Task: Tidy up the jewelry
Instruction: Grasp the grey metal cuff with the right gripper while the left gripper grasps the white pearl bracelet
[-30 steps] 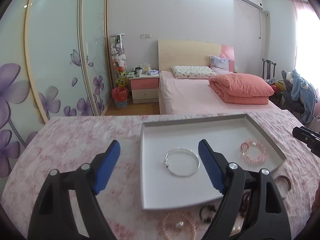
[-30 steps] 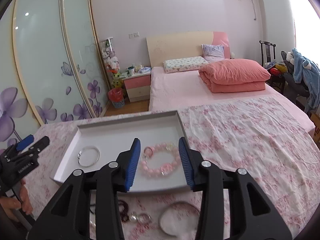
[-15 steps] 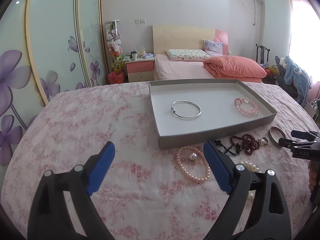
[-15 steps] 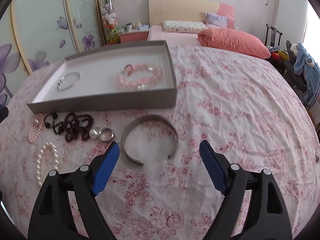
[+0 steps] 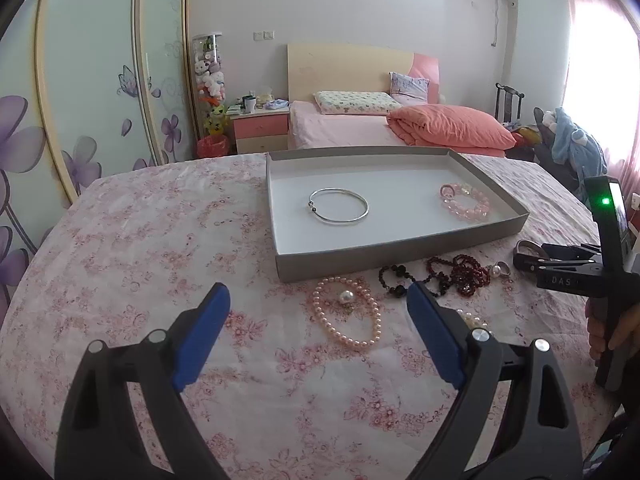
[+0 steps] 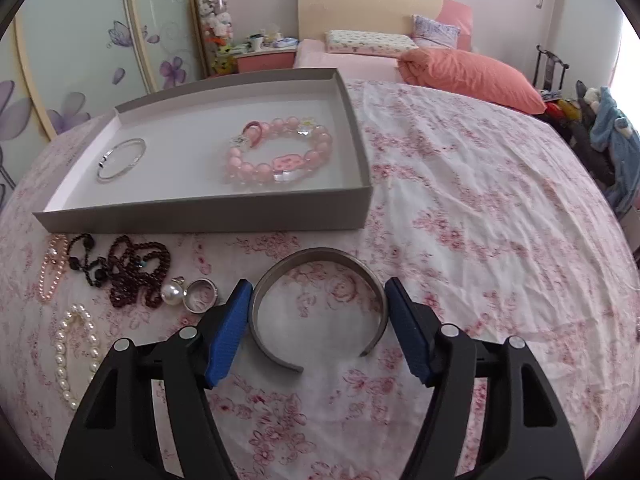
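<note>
The right hand-held gripper [image 6: 316, 320] has dropped from the tray [image 6: 200, 210] to the bench, jaws just narrowing around the metal cuff [image 6: 316, 258] near the front edge, not yet clamped. The left hand-held gripper [image 5: 316, 312] hovers, spread wide, empty.

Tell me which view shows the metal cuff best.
The right wrist view. The metal cuff lies whole and close on the tablecloth, between the right gripper's open jaws, its gap facing the camera. In the left wrist view only a sliver of it shows at the right edge, behind that gripper.
</note>
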